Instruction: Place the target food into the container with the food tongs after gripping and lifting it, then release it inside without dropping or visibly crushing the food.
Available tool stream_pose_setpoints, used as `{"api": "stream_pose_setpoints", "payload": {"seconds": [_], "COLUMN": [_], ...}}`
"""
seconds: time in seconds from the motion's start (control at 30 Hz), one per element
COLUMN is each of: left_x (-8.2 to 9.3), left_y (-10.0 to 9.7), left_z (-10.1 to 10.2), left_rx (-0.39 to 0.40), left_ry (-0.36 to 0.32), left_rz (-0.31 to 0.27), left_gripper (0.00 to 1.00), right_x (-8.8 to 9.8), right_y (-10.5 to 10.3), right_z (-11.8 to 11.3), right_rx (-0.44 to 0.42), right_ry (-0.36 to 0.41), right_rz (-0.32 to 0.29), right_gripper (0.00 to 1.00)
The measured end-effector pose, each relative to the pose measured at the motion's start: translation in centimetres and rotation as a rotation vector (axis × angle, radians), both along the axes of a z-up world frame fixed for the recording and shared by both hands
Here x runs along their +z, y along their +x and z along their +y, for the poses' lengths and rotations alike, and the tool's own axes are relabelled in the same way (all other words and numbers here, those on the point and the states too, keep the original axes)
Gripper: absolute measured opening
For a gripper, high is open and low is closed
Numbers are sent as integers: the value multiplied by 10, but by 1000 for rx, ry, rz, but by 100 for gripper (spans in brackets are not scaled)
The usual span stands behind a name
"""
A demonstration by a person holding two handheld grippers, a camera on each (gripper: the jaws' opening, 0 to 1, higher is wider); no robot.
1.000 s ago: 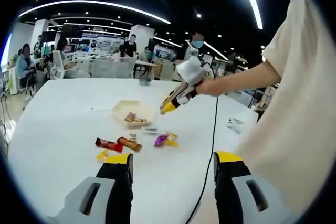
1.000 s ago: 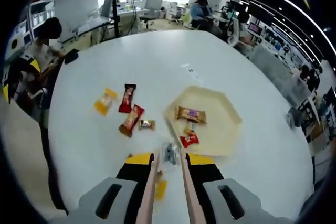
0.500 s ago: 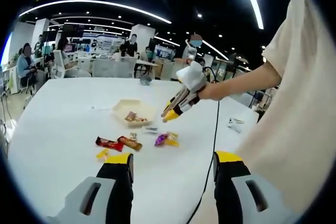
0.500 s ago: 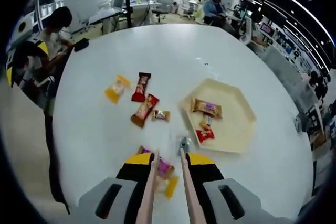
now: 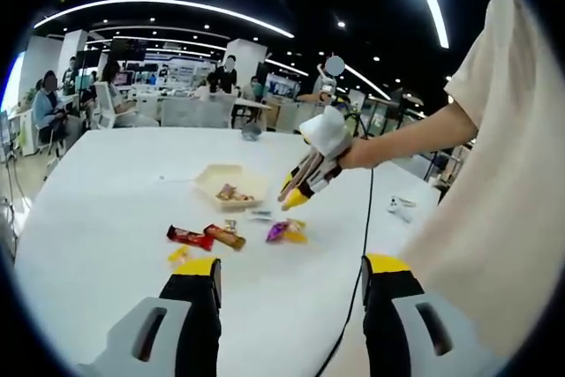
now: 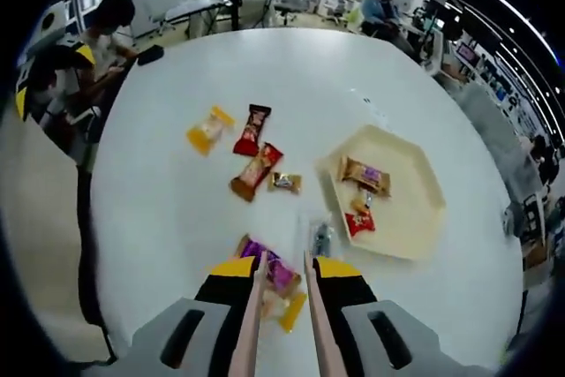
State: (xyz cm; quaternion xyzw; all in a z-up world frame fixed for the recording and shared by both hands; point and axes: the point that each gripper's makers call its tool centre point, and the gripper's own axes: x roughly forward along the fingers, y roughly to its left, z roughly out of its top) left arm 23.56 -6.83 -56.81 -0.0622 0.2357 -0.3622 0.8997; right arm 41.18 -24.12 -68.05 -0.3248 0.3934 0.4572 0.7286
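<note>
Right gripper [image 6: 281, 258] holding slim tongs, hexagonal cream tray [image 6: 415, 227], glossy wrappers

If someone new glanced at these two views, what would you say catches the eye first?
Probably the cream six-sided tray on the white table, with a few wrapped snacks inside, and the loose snacks beside it: a yellow packet, a red bar and a purple packet just ahead of the right tool. In the left gripper view, that tool hangs over the table in an outstretched arm.

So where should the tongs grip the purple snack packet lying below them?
Across the purple snack packet's narrow width at mid-length, coming straight down from above: it lies flat on the white table, partly overlapping a yellow packet, so edges offer no purchase.
</note>
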Motion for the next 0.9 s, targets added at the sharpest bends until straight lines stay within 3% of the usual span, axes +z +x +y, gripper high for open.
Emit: {"api": "stream_pose_setpoints", "payload": {"seconds": [0.2, 0.9], "left_x": [0, -4], "left_y": [0, 0], "left_z": [0, 4], "left_rx": [0, 13], "left_ry": [-1, 1], "left_rz": [5, 23], "left_gripper": [63, 63], "right_x": [-13, -31], "right_y": [-10, -20], "right_z": [2, 5], "right_rx": [117, 241], "right_ry": [-86, -151], "right_rz": [-5, 19], "right_gripper": [24, 24]}}
